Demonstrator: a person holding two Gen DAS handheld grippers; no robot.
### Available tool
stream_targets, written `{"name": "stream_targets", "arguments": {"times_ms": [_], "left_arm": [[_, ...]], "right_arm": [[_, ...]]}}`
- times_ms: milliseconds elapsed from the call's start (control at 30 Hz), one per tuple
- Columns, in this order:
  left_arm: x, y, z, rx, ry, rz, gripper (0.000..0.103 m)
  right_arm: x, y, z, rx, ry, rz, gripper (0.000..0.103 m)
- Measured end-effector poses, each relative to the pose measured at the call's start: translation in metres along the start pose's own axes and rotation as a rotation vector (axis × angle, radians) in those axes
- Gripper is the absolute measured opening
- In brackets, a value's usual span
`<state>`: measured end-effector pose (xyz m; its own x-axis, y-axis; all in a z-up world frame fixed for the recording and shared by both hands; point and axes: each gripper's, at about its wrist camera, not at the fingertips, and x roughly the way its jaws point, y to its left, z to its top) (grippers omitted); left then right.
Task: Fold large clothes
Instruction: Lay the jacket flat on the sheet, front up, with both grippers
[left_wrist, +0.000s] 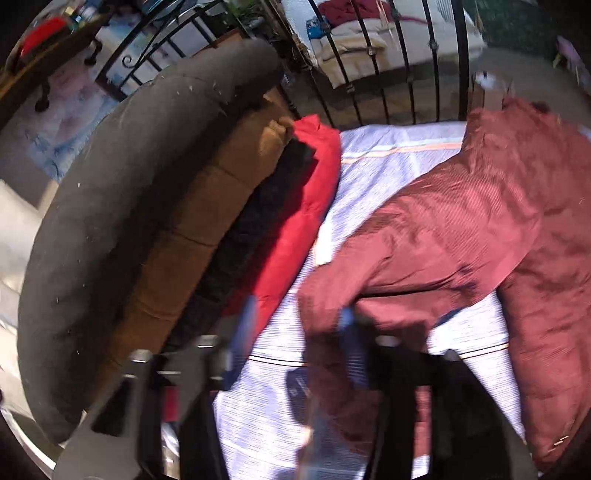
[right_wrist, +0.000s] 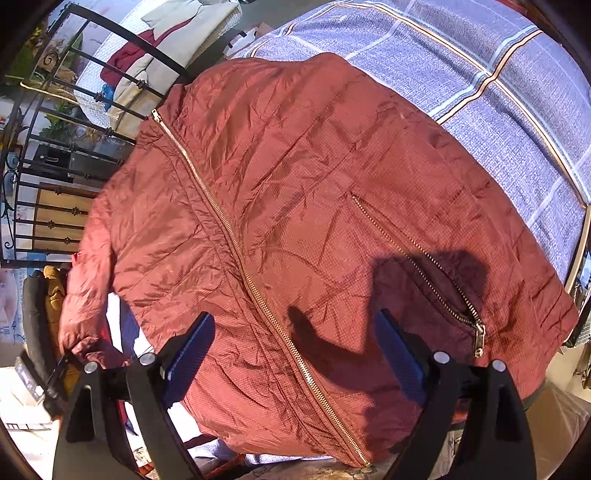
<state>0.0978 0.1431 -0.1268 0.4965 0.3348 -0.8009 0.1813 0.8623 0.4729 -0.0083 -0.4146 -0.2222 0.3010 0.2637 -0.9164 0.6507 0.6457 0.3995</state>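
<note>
A maroon zip-up jacket lies front up on a blue striped bed sheet, its gold zipper closed. My right gripper is open and hovers just above the jacket's hem, next to the zipper, holding nothing. In the left wrist view the jacket's sleeve stretches toward my left gripper, whose blue pads look blurred. The sleeve cuff lies against the right pad, and I cannot tell if the jaws are closed on it. The left gripper also shows in the right wrist view, at the cuff.
Folded red, black and tan clothes and a grey cushion line the bed's left side. A black iron bed rail stands at the far end, with another bed of piled linen behind it.
</note>
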Motion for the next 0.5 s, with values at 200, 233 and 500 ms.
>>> {"name": "stream_targets", "arguments": {"times_ms": [200,233,500], "left_arm": [[-0.005,0.015,-0.005,-0.067,0.015,0.009,0.074],[-0.021,0.020,-0.005,-0.083,-0.022,0.000,0.074],[-0.096,-0.020,0.010,-0.057,-0.181,-0.474,0.098]], "right_arm": [[-0.008,-0.006,-0.010,0.025,-0.027,-0.023,0.087],[-0.012,-0.010,-0.012,0.039,-0.036,-0.027,0.087],[-0.053,-0.058,-0.015,0.185,-0.151,-0.074,0.087]]}}
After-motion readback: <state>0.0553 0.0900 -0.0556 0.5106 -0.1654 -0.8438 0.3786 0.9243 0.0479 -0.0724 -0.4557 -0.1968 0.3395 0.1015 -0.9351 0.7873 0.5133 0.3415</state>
